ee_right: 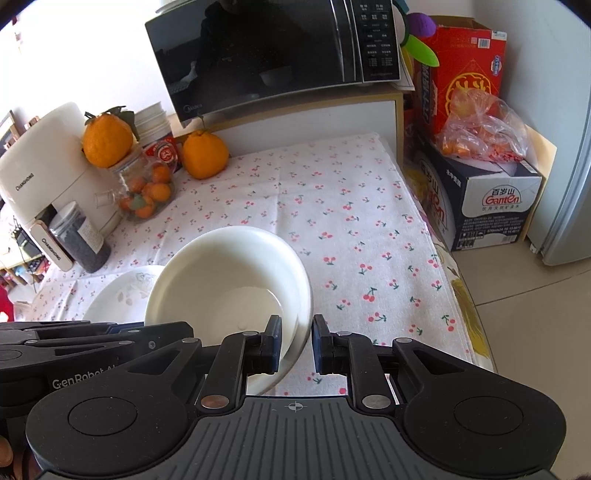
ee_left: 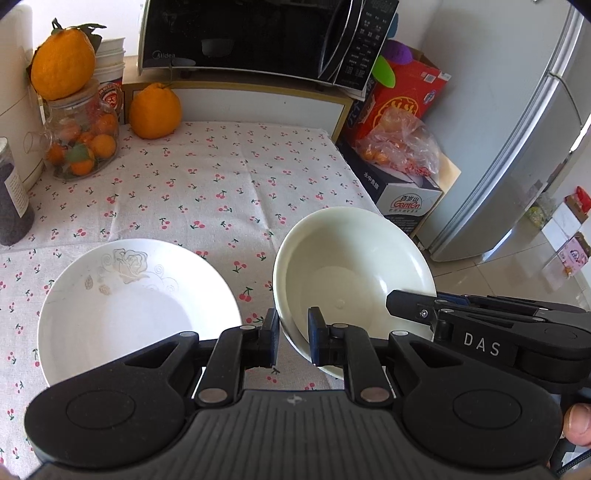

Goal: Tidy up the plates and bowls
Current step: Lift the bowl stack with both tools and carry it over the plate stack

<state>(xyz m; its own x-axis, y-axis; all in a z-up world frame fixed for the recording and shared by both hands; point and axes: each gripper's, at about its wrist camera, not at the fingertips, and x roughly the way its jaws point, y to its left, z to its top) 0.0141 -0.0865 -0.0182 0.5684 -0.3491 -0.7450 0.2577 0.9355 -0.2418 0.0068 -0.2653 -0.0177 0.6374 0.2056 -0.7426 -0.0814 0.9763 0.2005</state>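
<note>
A plain cream bowl [ee_left: 351,258] hangs tilted above the cherry-print tablecloth [ee_left: 221,184], held by both grippers. My left gripper [ee_left: 294,338] is shut on the bowl's near left rim. My right gripper [ee_right: 294,343] is shut on the bowl's [ee_right: 229,266] near right rim. In the left wrist view the right gripper [ee_left: 391,302] reaches in from the right over the rim. In the right wrist view the left gripper [ee_right: 177,328] comes in from the left. A white plate with a faint rose pattern [ee_left: 136,306] lies flat on the cloth to the bowl's left, partly hidden behind the bowl [ee_right: 122,291].
A black microwave [ee_left: 258,33] stands on a shelf at the back. Two big oranges [ee_left: 155,110], a glass jar of small oranges [ee_left: 81,144], a dark canister [ee_left: 11,199] and a white appliance [ee_right: 48,166] line the left. Boxes [ee_right: 491,206] and a fridge [ee_left: 535,129] stand right of the table edge.
</note>
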